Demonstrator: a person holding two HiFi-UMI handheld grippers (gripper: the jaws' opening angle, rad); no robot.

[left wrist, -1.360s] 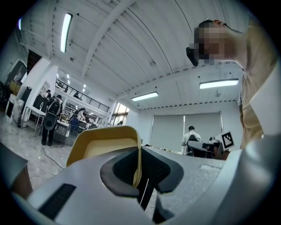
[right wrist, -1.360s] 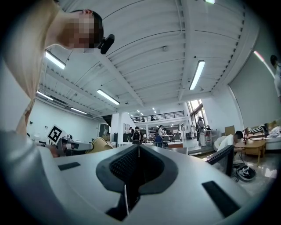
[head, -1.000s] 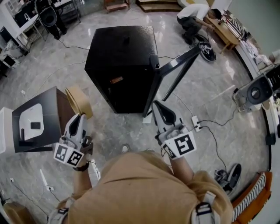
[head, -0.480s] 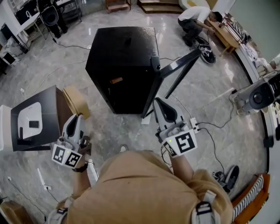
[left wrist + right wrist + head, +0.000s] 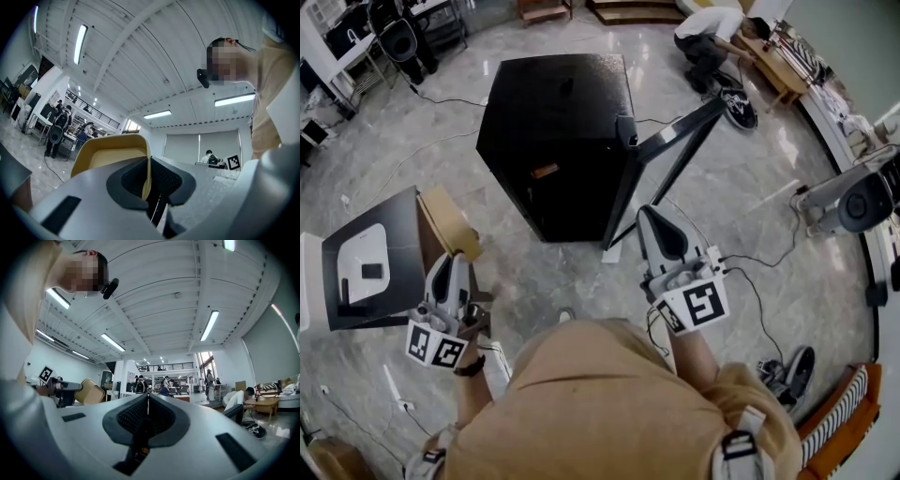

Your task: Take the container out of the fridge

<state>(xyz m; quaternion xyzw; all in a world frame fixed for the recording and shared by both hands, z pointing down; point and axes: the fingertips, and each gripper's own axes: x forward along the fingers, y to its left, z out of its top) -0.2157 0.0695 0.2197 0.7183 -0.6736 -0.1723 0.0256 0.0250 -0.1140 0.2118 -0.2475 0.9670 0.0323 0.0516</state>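
Left gripper [image 5: 453, 265] [image 5: 148, 165]: jaws clamped on the wall of the tan container [image 5: 443, 221] [image 5: 111, 151], held outside the black fridge [image 5: 558, 122], off its front left corner. Right gripper [image 5: 652, 216] [image 5: 147, 401]: jaws pressed together, empty, just in front of the fridge's open door [image 5: 675, 155].

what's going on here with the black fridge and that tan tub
A person holds a hand-held gripper in each hand. The left hand-held gripper is shut on the wall of a tan container and holds it up at the person's left, clear of the black fridge. The fridge's door stands open. The right hand-held gripper is shut with nothing in it, held in front of the fridge. The container is already out.
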